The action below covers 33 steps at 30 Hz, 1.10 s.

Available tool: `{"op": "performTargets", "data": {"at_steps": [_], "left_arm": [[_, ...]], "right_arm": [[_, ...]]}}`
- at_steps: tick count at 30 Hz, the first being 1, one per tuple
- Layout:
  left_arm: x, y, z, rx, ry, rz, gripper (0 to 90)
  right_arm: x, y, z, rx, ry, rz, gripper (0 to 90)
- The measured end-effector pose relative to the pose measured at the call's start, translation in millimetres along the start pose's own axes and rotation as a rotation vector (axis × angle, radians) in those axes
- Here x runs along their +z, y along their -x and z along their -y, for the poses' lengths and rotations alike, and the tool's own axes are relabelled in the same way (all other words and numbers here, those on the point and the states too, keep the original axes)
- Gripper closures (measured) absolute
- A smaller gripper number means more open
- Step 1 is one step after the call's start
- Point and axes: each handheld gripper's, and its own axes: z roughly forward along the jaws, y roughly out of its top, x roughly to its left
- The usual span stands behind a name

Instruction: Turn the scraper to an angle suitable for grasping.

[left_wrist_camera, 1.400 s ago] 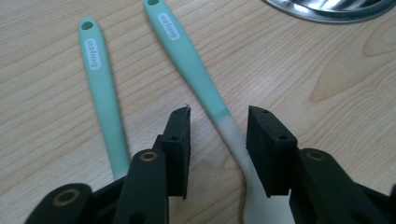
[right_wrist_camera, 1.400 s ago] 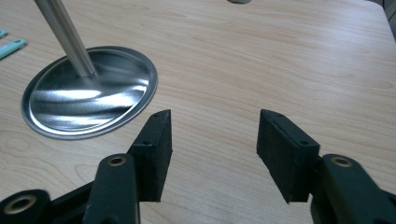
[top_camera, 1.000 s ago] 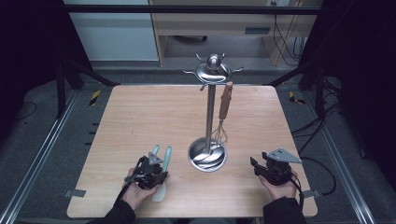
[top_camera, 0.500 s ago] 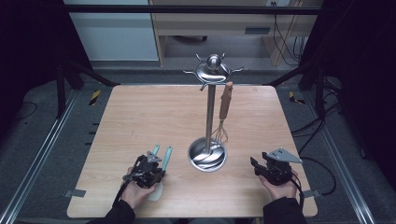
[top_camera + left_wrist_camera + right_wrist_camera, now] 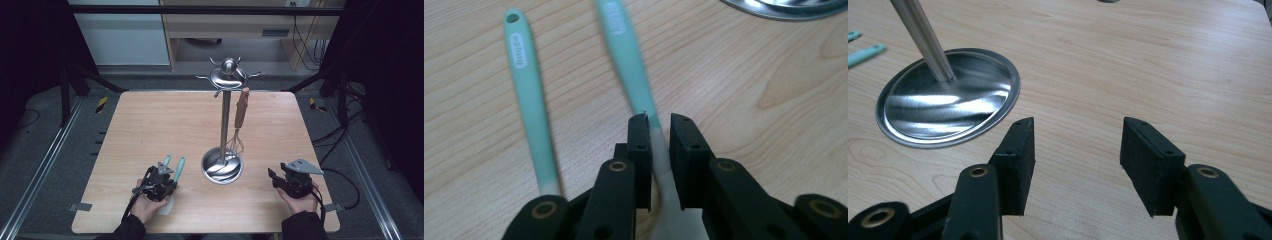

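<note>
Two utensils with mint-green handles lie side by side on the wooden table. The left handle lies free. The right handle runs back between the jaws of my left gripper, which have just been closing and now pinch its pale lower part; it looks blurred. From above, my left gripper is near the front edge with both handles pointing away from it. My right gripper stands open over bare wood, right of the steel stand's base, and sits at the front right.
A steel utensil stand rises from a round base in the middle of the table. A whisk with a wooden handle hangs from its top hooks. Dark frame rails and cables surround the table.
The left gripper's jaws have drawn in on the right-hand green handle. Both hands stay where they were, and the stand and whisk have not moved.
</note>
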Motion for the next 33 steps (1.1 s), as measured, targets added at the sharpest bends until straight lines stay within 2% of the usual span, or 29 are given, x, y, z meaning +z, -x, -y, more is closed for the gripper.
{"op": "performTargets", "data": {"at_steps": [5, 11, 16, 18, 21, 23, 24, 30, 33], "left_arm": [[-0.5, 1.9, 1.0, 0.046, -0.001, 0.003, 79.7], [0.7, 1.6, 2.3, 0.015, 0.000, 0.003, 75.0], [1.8, 3.8, 0.6, -0.012, 0.001, -0.013, 79.4], [0.8, 3.0, 0.6, 0.009, -0.007, -0.010, 79.7], [-1.7, 0.6, 0.4, 0.044, -0.001, 0.021, 80.7], [-3.4, 0.1, -0.4, 0.061, 0.003, 0.021, 80.6], [-3.4, -0.6, -0.5, 0.066, -0.008, 0.029, 80.6], [-2.4, -2.4, 0.4, 0.074, -0.020, 0.039, 79.6], [-1.7, -3.1, 1.4, 0.072, -0.034, 0.034, 75.5]], "right_arm": [[-1.1, 0.7, 0.3, 0.008, -0.001, -0.004, 48.0], [-1.2, 0.8, 0.1, 0.008, 0.000, -0.004, 48.0], [-0.9, 0.5, 0.1, 0.005, 0.000, -0.004, 48.0], [-0.9, 0.5, 0.1, 0.005, 0.000, -0.004, 48.0], [-1.4, 0.6, 0.0, 0.008, 0.001, -0.005, 48.0], [-1.3, 1.3, 0.0, 0.005, 0.003, -0.003, 48.0], [-1.4, 1.2, 0.0, 0.008, 0.002, -0.004, 48.0], [-1.7, 1.4, 0.1, 0.005, 0.003, -0.003, 48.0], [-1.6, 1.8, 0.1, 0.007, 0.004, -0.003, 48.0]]}}
